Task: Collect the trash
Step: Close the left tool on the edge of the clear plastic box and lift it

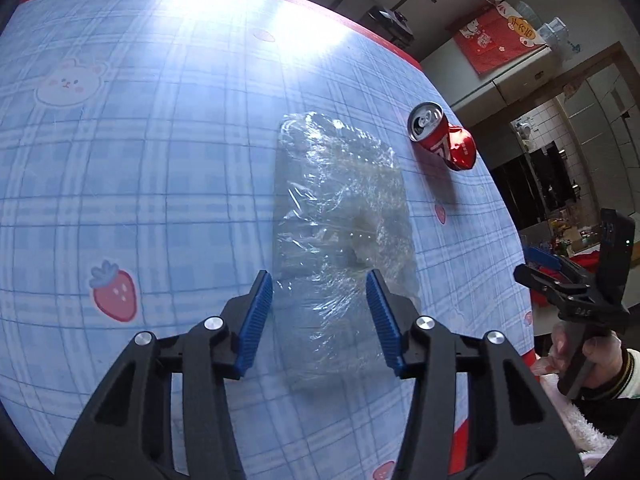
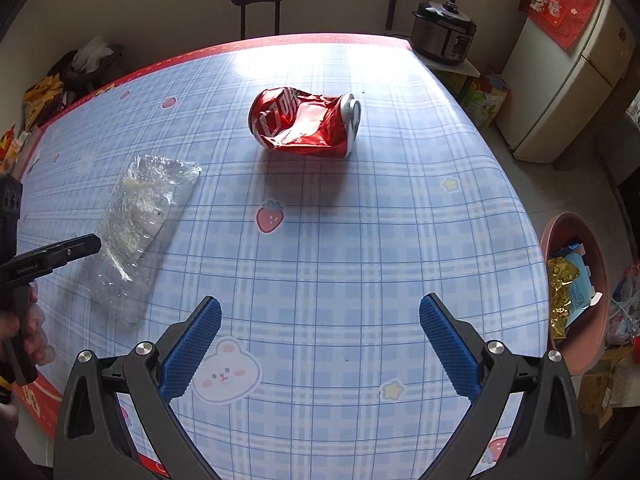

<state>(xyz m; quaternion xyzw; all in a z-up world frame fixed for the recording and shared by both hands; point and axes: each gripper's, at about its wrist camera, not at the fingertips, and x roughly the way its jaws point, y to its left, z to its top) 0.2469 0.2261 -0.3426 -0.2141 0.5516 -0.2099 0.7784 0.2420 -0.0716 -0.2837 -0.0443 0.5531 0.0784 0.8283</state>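
a checked tablecloth (image 2: 360,220) is covering the table; the clear plastic wrapper (image 1: 340,216) is lying between the left gripper's (image 1: 320,312) spread fingers. the right gripper (image 2: 320,340) is hovering wide open near the crushed red can (image 2: 304,122).

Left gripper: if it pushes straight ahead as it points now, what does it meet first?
Probably the crumpled clear plastic wrapper on the table; the open left gripper already frames its near end. Height above it is unclear.

One crushed can (image 2: 305,123), one clear wrapper (image 2: 136,220), two grippers (image 2: 320,328) (image 1: 320,304), one bin (image 2: 576,280), one cooker (image 2: 444,32).
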